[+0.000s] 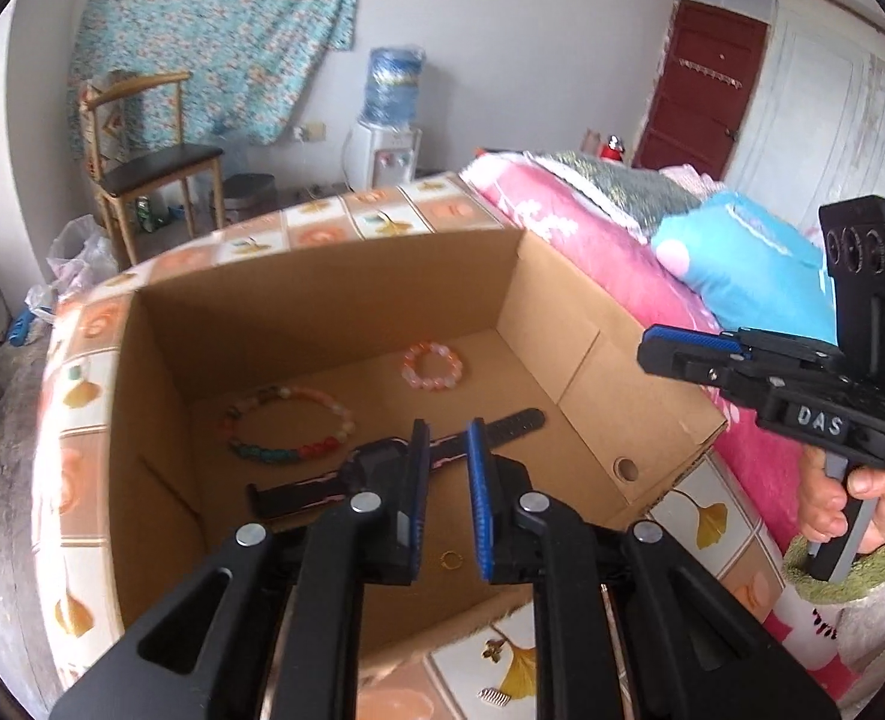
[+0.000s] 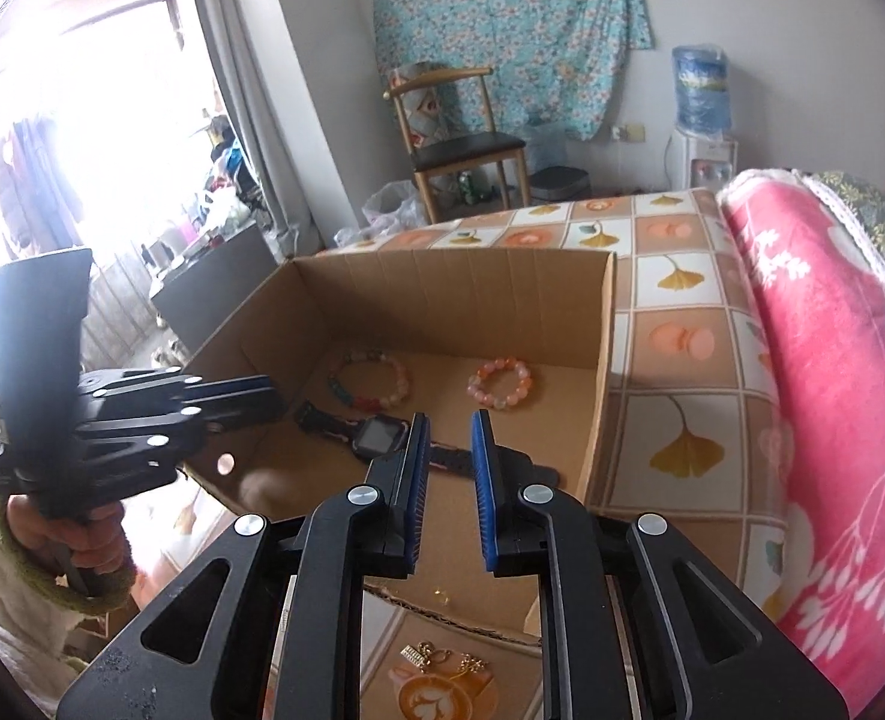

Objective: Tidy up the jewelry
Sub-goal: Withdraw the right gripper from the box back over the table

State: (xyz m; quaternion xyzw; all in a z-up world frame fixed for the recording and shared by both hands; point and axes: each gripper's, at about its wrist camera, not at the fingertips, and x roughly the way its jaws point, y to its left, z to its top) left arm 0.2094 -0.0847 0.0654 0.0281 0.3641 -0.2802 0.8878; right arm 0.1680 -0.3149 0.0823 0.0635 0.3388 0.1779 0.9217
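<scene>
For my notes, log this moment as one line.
box: cardboard box holds two bead bracelets, watch, ring | outside: small gold pieces on cloth | left gripper: empty | right gripper: empty

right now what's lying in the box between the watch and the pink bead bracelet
Nothing: bare cardboard floor separates the watch from the pink bead bracelet in the box, clearest in the right wrist view.

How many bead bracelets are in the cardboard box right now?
2. The multicoloured bracelet lies on the box floor left of the watch; the pink-orange bracelet sits nearer the back wall. The grippers may hide more.
</scene>
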